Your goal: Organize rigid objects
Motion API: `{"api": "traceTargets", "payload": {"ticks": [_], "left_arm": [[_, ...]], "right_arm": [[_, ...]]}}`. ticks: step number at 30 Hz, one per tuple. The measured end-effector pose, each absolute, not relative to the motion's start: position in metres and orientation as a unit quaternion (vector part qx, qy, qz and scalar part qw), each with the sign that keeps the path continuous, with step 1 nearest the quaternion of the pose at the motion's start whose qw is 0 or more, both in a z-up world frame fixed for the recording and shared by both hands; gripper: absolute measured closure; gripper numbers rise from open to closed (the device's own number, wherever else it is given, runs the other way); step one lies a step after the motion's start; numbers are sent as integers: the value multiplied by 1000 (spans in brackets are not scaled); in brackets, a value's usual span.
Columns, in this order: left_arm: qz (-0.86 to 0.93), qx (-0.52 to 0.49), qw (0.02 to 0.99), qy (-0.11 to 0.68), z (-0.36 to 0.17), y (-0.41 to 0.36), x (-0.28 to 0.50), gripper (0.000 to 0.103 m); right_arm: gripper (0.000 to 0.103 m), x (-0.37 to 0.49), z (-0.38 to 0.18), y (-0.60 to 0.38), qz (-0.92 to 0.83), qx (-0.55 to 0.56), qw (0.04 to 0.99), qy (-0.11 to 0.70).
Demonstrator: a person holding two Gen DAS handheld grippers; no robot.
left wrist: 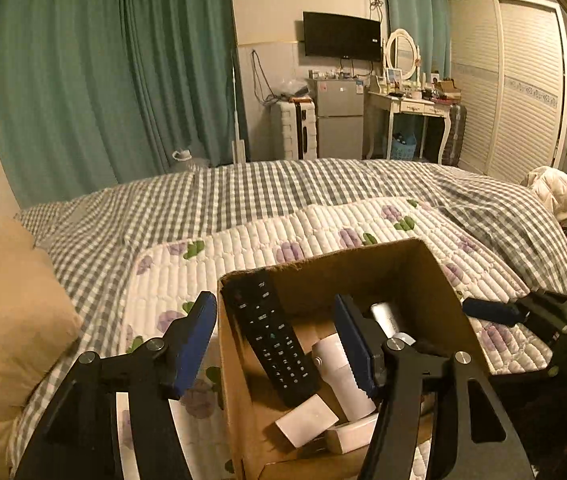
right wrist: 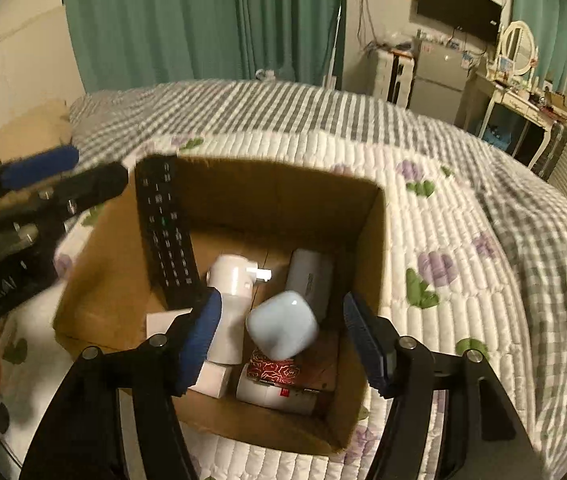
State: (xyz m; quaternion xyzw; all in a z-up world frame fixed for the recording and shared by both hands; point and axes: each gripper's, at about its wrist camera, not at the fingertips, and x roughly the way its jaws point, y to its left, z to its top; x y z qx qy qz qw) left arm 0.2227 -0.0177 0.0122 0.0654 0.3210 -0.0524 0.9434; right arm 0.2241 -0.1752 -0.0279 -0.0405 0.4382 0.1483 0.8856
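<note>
On the bed (right wrist: 463,184), atop a white quilted pad printed with purple flowers, sits an open cardboard box (right wrist: 371,248) that holds the gathered things. Leaning against its left inner wall is a black remote (right wrist: 165,232), tilted with its top end at the rim. Beside it at the bottom lie a white bottle (right wrist: 231,280), a pale grey case (right wrist: 311,280), a white jar with a red patterned lid (right wrist: 275,380) and a small white block (left wrist: 307,416). The right tool (right wrist: 281,344) hangs over the box with its blue-padded fingers spread wide, gripping nothing; a light blue rounded cube (right wrist: 281,326) shows between them (whether it rests on the other things or is in the air I cannot tell). The left tool (left wrist: 275,344) is likewise spread open and empty, one finger outside the box's left wall and the other above its inside. Green curtains (left wrist: 103,72) hang behind the bed.
</note>
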Motion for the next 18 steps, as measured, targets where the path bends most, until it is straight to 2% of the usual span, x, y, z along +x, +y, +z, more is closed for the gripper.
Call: {"api": "traceTargets", "payload": {"ticks": [7, 16, 17, 18], "left_arm": [[-41, 71, 962, 262, 50, -16, 177, 40], [-36, 33, 982, 183, 100, -1, 85, 40], [-40, 24, 983, 178, 101, 2, 74, 38], [-45, 17, 983, 175, 101, 4, 66, 31]], "right_arm": [[40, 191, 32, -187, 119, -64, 914, 384], [39, 99, 130, -208, 113, -43, 956, 269], [37, 91, 135, -209, 112, -44, 958, 260], [32, 79, 141, -210, 111, -45, 962, 245]]}}
